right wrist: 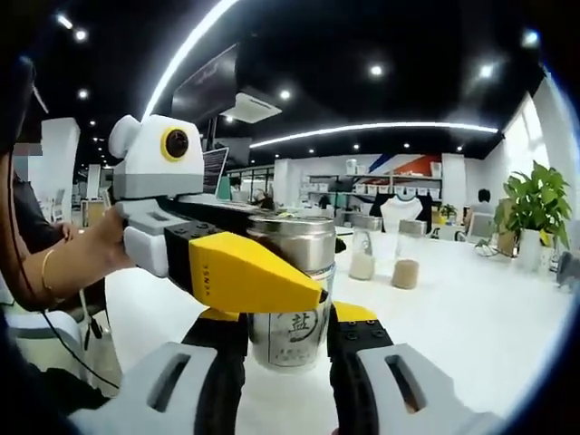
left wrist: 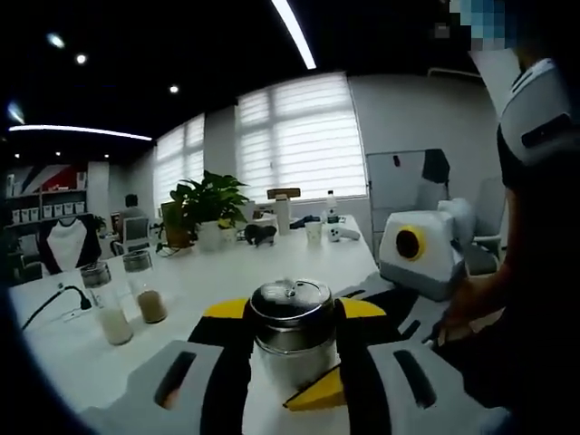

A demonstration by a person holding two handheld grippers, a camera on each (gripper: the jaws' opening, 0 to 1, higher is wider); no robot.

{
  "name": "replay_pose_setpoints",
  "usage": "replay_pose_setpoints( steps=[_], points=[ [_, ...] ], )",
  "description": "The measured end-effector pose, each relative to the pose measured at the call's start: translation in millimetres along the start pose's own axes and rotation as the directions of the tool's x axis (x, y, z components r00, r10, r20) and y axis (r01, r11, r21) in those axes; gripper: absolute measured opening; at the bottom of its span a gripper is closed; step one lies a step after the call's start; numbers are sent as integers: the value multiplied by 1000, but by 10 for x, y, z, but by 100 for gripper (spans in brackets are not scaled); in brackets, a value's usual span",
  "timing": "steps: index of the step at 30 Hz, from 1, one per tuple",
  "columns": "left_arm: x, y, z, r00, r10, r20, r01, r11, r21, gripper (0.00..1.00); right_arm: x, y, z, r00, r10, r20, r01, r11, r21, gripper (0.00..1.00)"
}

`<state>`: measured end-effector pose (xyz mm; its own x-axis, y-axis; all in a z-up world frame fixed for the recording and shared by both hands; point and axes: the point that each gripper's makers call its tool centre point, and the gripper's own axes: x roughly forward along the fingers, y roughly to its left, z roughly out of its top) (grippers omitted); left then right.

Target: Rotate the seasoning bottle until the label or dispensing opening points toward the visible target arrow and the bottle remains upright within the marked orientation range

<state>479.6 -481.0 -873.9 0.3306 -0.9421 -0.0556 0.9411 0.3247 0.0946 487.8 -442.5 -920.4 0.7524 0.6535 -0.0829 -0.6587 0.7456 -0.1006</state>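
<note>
One seasoning bottle (left wrist: pixel 292 333) stands upright on the white table (left wrist: pixel 272 267), a metal-sided container with a domed silver lid. In the right gripper view the bottle (right wrist: pixel 294 290) carries a pale label printed with one dark character; it is too blurred to read with certainty. A line of small lettering runs along the yellow jaw tip of the left gripper (right wrist: pixel 249 272) in that view and is not legible.

The left gripper (left wrist: pixel 294 349) has its two yellow-tipped jaws set close on either side of the bottle, flanking its body just below the lid; they appear to be clamped on it. The right gripper (right wrist: pixel 288 337) likewise has a jaw on each side of the bottle's lower part, tight against the label, and appears to grip it. A hand (right wrist: pixel 101 246) holds the left gripper's white body.

Two glass jars (left wrist: pixel 127 301) stand side by side near the table's left edge, one holding white powder, the other brown. One black cable (left wrist: pixel 54 304) lies beside them. One potted plant (left wrist: pixel 210 207) stands toward the far end of the table, with several small items near it, too small to identify. A person (left wrist: pixel 535 227) in dark clothing stands at the right edge of the table.
</note>
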Motion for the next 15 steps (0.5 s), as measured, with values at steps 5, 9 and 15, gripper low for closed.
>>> replay_pose_setpoints(
  steps=[5,9,15],
  points=[
    [44,-2,-57,1000,19,-17,-19,1000,19,38,14,-39,-63,998,-45,-34,45,999,4,32],
    [55,7,-3,999,39,22,-39,999,-28,38,-12,-56,-35,997,-79,-13,79,997,4,32],
    [75,12,-19,992,128,-19,-129,992,-11,40,-32,-82,-11,994,-112,10,111,994,10,32]
  ],
)
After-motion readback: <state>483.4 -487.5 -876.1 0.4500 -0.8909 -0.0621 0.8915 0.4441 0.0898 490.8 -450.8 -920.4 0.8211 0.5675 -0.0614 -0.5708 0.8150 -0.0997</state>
